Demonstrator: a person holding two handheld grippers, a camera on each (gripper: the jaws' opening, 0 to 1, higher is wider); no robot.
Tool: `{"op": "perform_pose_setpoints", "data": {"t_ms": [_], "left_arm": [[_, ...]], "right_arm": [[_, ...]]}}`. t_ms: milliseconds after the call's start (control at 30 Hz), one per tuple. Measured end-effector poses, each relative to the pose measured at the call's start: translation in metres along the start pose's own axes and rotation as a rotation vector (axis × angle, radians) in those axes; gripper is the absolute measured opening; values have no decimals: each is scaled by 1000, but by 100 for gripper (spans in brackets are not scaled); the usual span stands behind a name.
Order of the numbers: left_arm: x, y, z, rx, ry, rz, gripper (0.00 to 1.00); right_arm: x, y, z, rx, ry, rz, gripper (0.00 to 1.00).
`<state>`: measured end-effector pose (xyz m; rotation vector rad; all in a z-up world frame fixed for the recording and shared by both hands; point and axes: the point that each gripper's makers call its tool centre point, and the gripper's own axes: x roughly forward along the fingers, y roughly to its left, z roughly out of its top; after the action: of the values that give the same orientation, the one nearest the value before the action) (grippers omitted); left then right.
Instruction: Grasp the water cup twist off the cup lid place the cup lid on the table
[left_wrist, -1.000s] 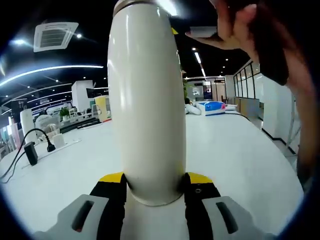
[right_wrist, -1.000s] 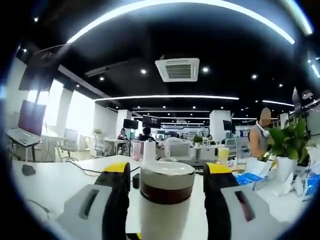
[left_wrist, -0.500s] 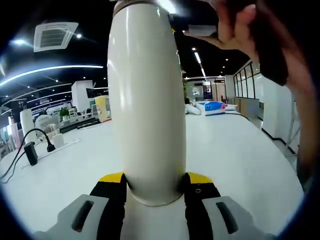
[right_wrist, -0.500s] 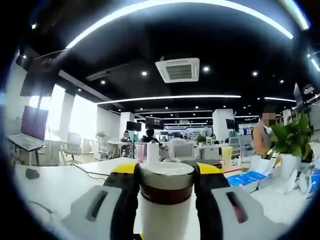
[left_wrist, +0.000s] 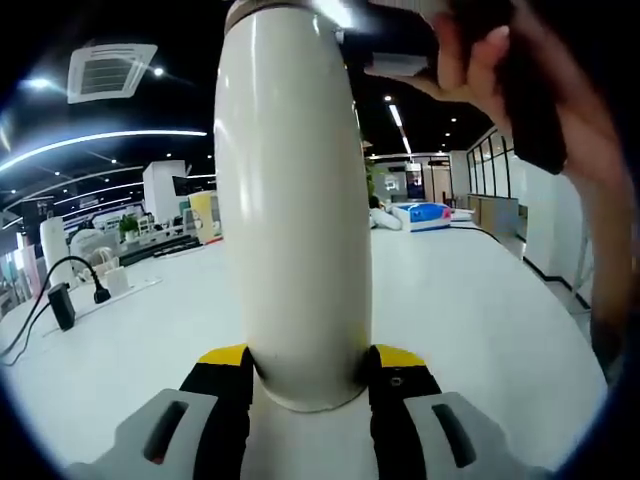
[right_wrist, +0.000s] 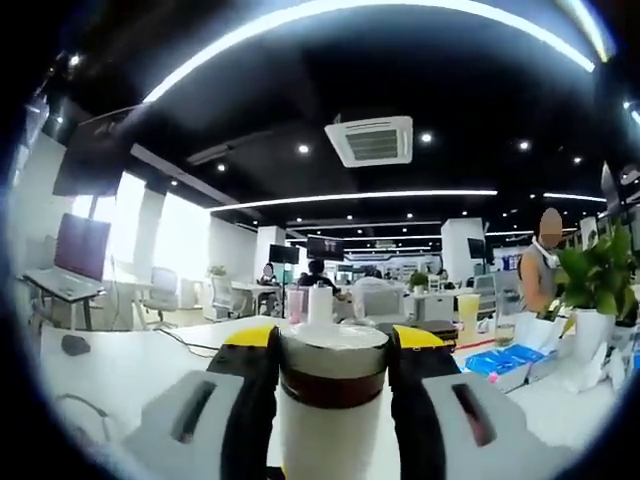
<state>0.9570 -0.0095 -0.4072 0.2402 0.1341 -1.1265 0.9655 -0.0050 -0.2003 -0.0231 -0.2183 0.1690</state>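
A: Where did we find the water cup?

B: In the left gripper view it stood upright down the middle of the frame, a cream body rising from the lower centre almost to the top edge. The left tool had its yellow-tipped jaws pressed against both sides of the cup's lower part, so we counted it as clamped on the water cup.

A: And the cup lid?

B: We saw it in the right gripper view, at the lower centre: a pale cap with a dark band beneath it, on top of the cream body. The right tool had both jaws touching the lid's sides, narrow and gripping it. The lid sat on the cup, not twisted off.

A: Did the other side come into the left view?

B: Yes. At the upper right of that frame we noted a hand holding a dark and grey part of the right tool just beside the cup's top.

A: What lay around it?

B: A white tabletop spread behind the cup. At the left edge of the frame we saw a black cable with a plug. In the right gripper view, a potted plant stood at the right edge, a person just to its left, and a ceiling air unit hung in the upper centre.
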Motion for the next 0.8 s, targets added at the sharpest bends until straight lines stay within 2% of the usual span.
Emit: {"op": "perform_pose_setpoints", "data": {"t_ms": [367,800], "left_arm": [[0,0,0,-2,0,1,47],[0,1,-1,-8,1,3,47]], "right_arm": [[3,0,0,-11,8,13,45],[5,2,-1,-1,21,137,45]]}}
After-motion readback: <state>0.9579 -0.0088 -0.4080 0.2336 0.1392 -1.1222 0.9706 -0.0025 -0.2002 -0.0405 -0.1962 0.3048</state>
